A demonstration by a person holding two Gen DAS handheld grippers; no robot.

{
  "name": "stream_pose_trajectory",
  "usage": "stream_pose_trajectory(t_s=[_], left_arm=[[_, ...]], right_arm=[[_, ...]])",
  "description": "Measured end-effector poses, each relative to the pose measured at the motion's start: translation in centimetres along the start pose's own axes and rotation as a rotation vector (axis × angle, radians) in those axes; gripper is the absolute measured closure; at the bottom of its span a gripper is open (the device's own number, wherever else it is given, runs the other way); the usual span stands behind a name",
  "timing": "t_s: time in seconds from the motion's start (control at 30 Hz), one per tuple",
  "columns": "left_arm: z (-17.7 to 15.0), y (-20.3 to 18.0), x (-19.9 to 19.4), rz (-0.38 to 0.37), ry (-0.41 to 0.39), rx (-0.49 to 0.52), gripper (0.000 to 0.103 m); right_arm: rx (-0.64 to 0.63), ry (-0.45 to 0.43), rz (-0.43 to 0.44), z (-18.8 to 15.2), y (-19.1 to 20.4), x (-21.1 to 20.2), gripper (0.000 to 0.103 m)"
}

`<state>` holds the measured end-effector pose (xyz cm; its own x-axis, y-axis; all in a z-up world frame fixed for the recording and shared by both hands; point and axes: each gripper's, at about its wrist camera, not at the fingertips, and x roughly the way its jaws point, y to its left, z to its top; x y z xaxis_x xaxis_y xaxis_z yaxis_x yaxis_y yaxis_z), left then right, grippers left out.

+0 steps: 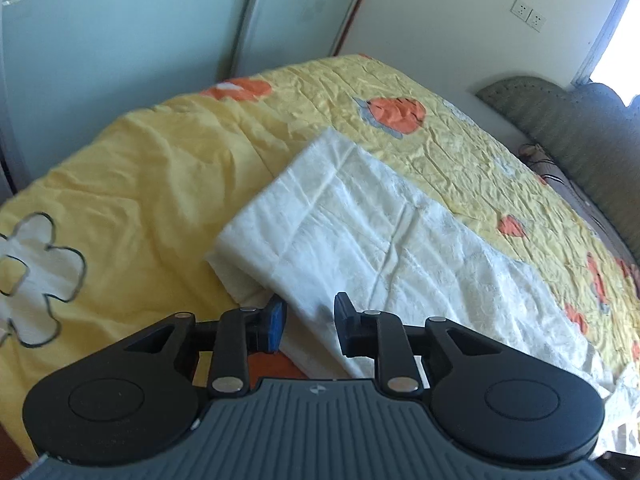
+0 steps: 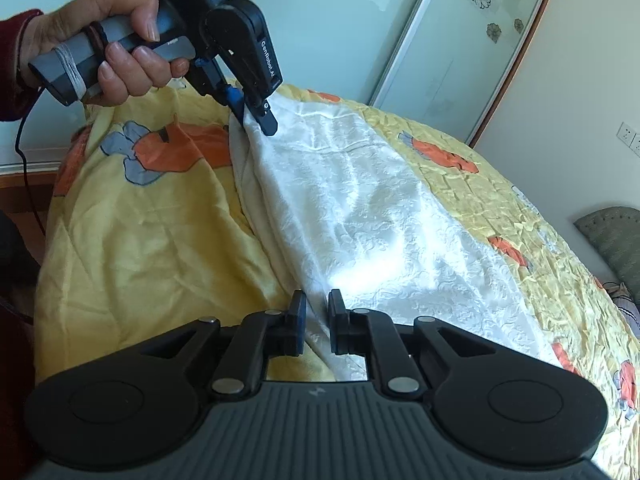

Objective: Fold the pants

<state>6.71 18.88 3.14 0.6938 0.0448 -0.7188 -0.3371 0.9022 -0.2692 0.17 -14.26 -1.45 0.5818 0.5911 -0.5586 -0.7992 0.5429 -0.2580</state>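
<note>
White patterned pants [image 1: 360, 220] lie folded lengthwise in a long strip on a yellow quilt [image 1: 160, 160]. In the left wrist view my left gripper [image 1: 310, 320] hovers over the strip's near edge. Its fingers are apart, with fabric showing in the gap and neither pad touching it. The right wrist view shows the same pants [image 2: 360, 208] running away from me. At their far corner is the left gripper [image 2: 256, 118], its tips straddling the cloth edge. My right gripper [image 2: 317, 322] sits at the near edge, a narrow gap between its pads and the fold line running through it.
A hand [image 2: 120, 56] in a dark red sleeve holds the left gripper's handle; a black cable [image 2: 24, 152] hangs from it. Pale sliding wardrobe doors [image 1: 120, 40] stand behind the bed. A green padded headboard [image 1: 580, 128] and wall sockets [image 1: 528, 14] are on the right.
</note>
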Motion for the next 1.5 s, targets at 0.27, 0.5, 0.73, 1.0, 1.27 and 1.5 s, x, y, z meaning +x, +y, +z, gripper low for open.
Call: stream_pose_trajectory(t_s=[0.27,0.5,0.73,1.0,1.27,1.5], left_arm=[[0.4,-5.1,-3.1,0.022,-0.195,0.118,0.058],[-3.2,-14.7,-0.7,-0.333,0.006,0.353,0.052],[-8.7,-21.4,0.5,-0.482,0.098,0.574,0.05],[-10.6,-23.6,1.8,-0.504,0.172,0.593,0.05],[-11.7,-25.7,1.9,-0.565,0.178,0.647,0.049],[-12.5,-26.1,2.1,-0.663,0.217,0.654,0.046]], right_arm=[[0.569,0.016,-0.469,-7.8,-11.0,-9.6,0.091],[0.971,0.084,-0.931,-20.8,-20.3,-19.6,0.065],[1.296,0.031,-0.769,-29.5,-24.7,-22.7,0.056],[1.151,0.074,-0.8,-28.9,-25.2,-22.2,0.096],[1.117,0.225,-1.037,-28.5,-26.5,-21.2,0.097],[1.141,0.168,-0.773,-26.1,-22.1,-19.9,0.096]])
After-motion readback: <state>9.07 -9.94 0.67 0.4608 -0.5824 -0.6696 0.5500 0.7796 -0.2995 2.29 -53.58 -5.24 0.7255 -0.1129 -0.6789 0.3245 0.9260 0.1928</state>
